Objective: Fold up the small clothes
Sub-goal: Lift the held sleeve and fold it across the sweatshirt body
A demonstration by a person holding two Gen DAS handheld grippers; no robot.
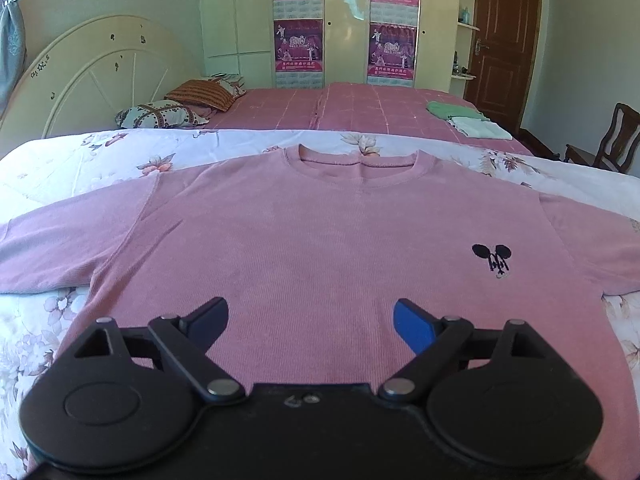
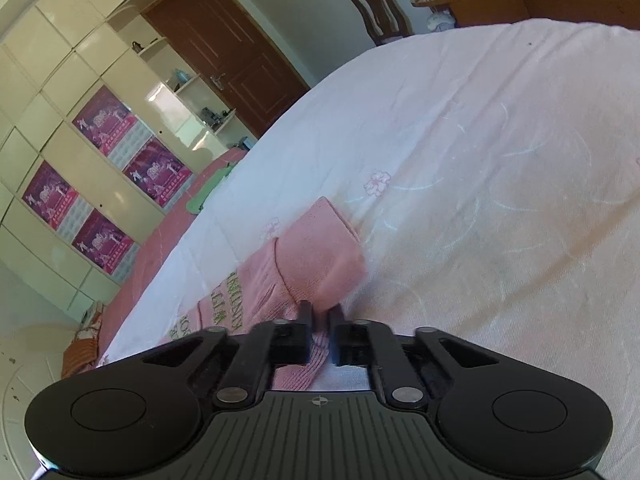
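In the left wrist view, the left claw [image 1: 310, 322] hangs with its jaws spread wide and nothing between them, low over the lower front of a pink shirt [image 1: 320, 248]. The shirt lies flat and face up on a floral bedsheet [image 1: 60, 160], collar away from the camera, both sleeves spread out to the sides, and a small black logo [image 1: 492, 258] on its chest at the right. Beyond it are a pink bedspread [image 1: 360, 108] with pillows [image 1: 160, 114] at the left and a folded green cloth [image 1: 456, 111] at the right, then a cupboard [image 1: 348, 20] with posters. In the right wrist view, the right claw [image 2: 320, 316] is nearly closed, pinching the edge of a pink garment [image 2: 296, 272] with green lettering. That garment lies on a pale bedsheet [image 2: 480, 160]. A wooden chair [image 2: 376, 4] stands past the bed.
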